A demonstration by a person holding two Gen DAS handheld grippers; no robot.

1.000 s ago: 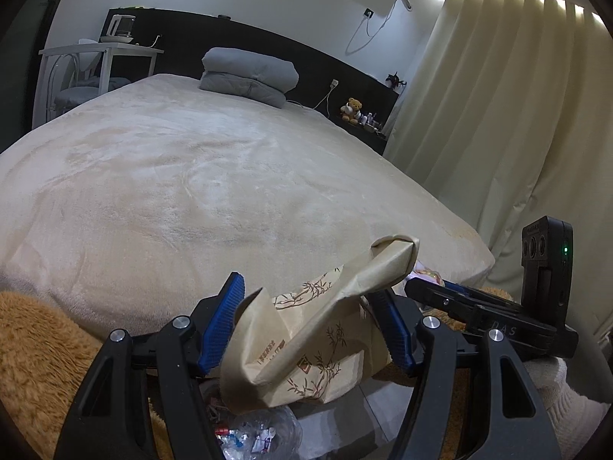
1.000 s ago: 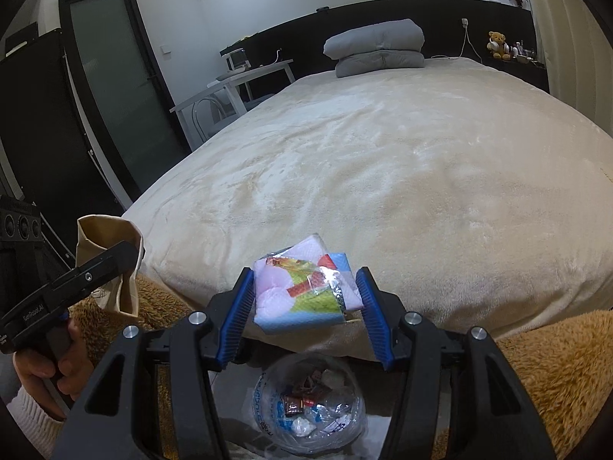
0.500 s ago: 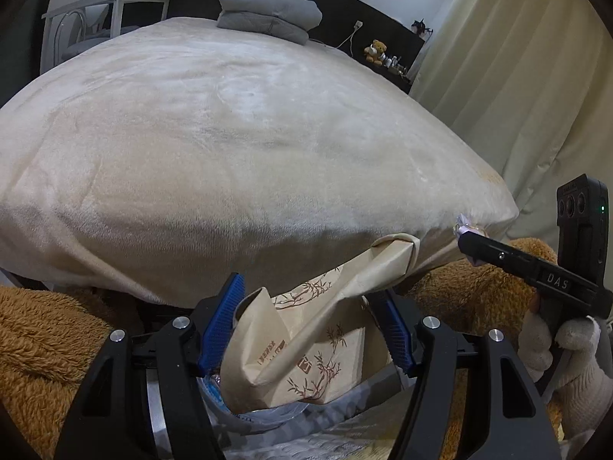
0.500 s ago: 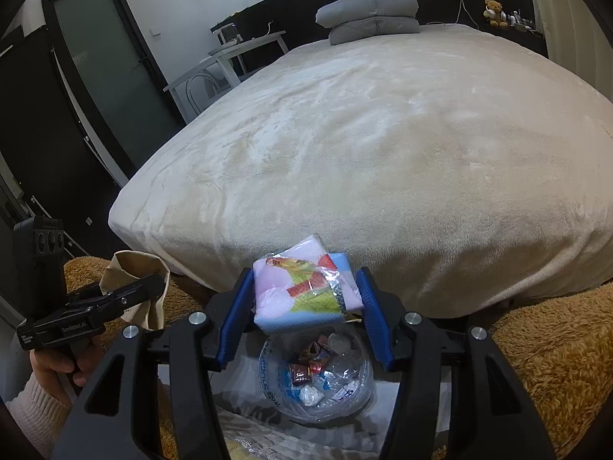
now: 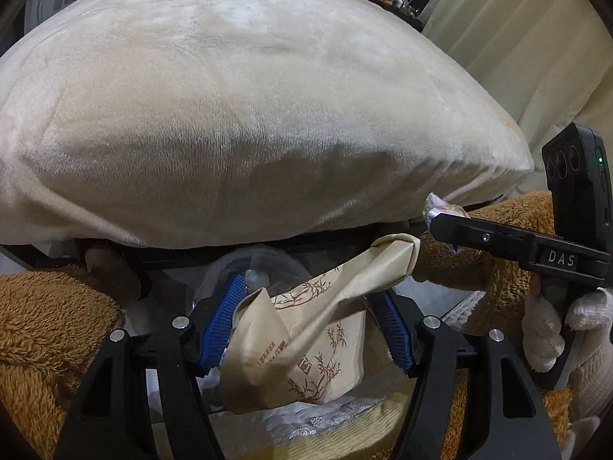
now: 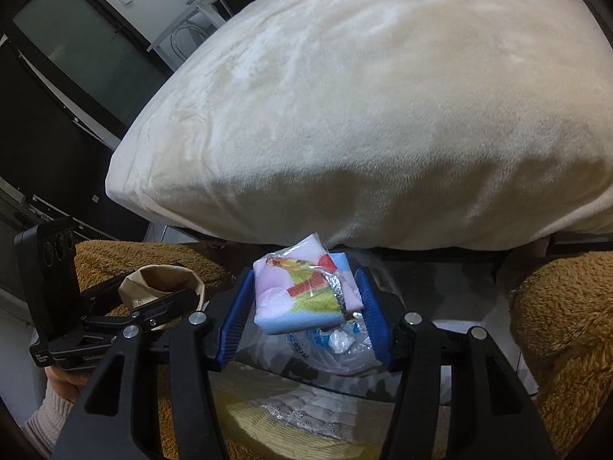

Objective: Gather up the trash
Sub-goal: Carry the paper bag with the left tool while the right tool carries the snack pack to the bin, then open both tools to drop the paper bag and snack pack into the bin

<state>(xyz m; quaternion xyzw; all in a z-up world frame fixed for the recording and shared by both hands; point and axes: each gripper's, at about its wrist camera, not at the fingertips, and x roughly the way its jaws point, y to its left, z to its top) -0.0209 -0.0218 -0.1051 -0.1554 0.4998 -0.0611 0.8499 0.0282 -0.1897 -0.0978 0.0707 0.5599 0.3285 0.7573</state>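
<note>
The left tool (image 5: pixel 306 329) is clamped on a crumpled paper bag (image 5: pixel 306 345), low in the middle of its frame, and the right tool (image 6: pixel 306 318) pinches a colourful snack wrapper (image 6: pixel 302 291), both hanging above the clear trash bag (image 6: pixel 337 349) that lies on the floor under the edge of the bed (image 6: pixel 383 115). I think the bulky paper bag may miss the small opening when released. The light wrapper could also slide off and land on the brown plush rug (image 6: pixel 567 306) beside it.
</note>
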